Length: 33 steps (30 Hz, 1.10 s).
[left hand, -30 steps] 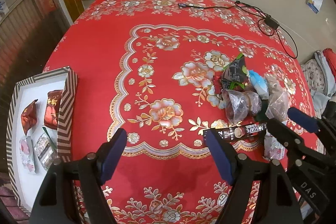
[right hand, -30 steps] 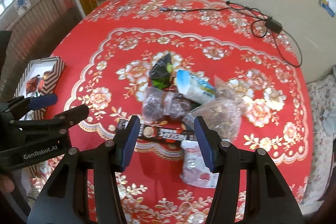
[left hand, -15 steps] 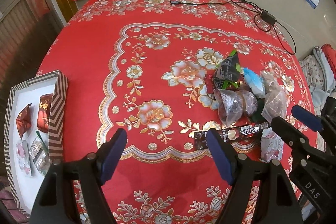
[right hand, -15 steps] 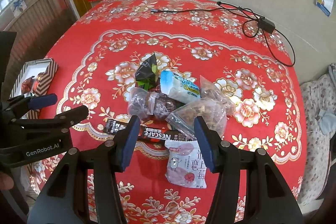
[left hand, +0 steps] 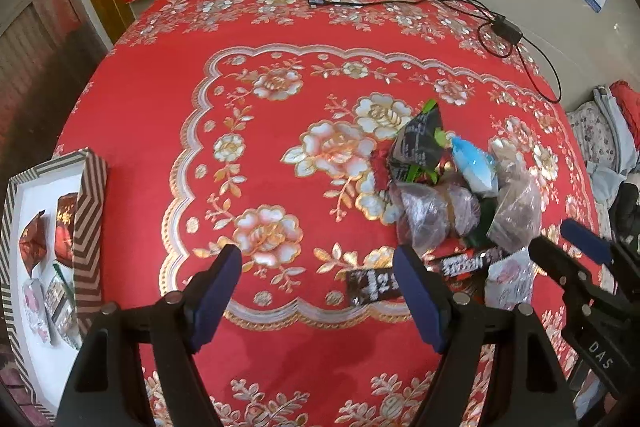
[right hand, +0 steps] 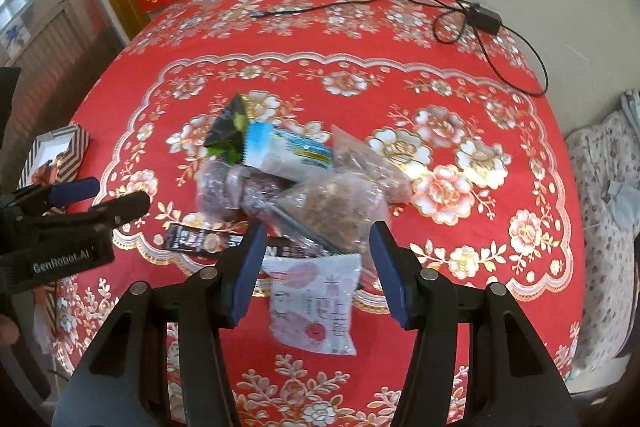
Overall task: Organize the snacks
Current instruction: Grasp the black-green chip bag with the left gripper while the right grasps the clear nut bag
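Observation:
A pile of snacks lies on the red flowered tablecloth (right hand: 440, 107): a black and green packet (right hand: 228, 131), a white and blue packet (right hand: 288, 155), clear bags of dark snacks (right hand: 236, 191) and of nuts (right hand: 336, 211), a dark Nescafe stick (right hand: 196, 239) and a white and pink packet (right hand: 316, 307). My right gripper (right hand: 316, 267) is open and empty, just above the pink packet. My left gripper (left hand: 320, 291) is open and empty, left of the pile (left hand: 440, 203); its right finger covers part of the Nescafe stick (left hand: 468, 263).
A striped box (left hand: 90, 227) with a white inside holds several small packets at the table's left edge; it also shows in the right wrist view (right hand: 72, 155). A black cable with an adapter (right hand: 484, 19) lies at the far side by the wall. Bedding (right hand: 608, 187) lies to the right.
Both grippers have drawn back toward the near side and a little right. The pink packet now lies between my right gripper's fingers. Both stay open.

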Motion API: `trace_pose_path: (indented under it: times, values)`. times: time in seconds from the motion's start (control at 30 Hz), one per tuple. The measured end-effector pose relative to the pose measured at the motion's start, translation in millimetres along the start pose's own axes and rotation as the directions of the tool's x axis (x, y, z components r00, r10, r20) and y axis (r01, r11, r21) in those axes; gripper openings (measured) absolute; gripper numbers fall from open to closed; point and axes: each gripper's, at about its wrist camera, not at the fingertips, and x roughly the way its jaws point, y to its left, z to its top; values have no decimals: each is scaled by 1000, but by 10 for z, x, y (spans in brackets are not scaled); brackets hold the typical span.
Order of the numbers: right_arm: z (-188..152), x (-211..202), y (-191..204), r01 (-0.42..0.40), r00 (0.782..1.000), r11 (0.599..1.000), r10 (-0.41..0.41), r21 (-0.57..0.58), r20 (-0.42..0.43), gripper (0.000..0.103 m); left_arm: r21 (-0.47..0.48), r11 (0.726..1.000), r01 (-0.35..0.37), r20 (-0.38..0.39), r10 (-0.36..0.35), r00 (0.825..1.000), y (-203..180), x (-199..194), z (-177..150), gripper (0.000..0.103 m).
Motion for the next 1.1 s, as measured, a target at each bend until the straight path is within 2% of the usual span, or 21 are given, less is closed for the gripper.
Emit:
trace_pose_path:
  times: [0.33,0.67,0.8,0.9,1.03,1.1]
  values:
    - [34,61,-266,-52,999,998,53,44,-4,54,8,1000,13,5,-14,1000,-208,89,292,80]
    - [7,105,-469,-61,998,996,62,67,-10,54,39,999,19,-15,-18,1000,-483,303,529,80]
    - [-11,144,-521,-106,994,991,107,87,-12,58,46,999,23,-35,-21,999,-539,422,585,80]
    - [-15,220,-578,-178,983,973,181,147,-8,61,54,998,19,-47,-16,999,-572,509,605,80]
    - [14,323,-570,-184,982,967,189,174,-16,61,44,999,14,-59,-11,998,-547,590,628,80]
    - [52,374,-575,-214,975,956,220,201,-9,61,37,999,8,-60,-6,998,-528,621,650,80]
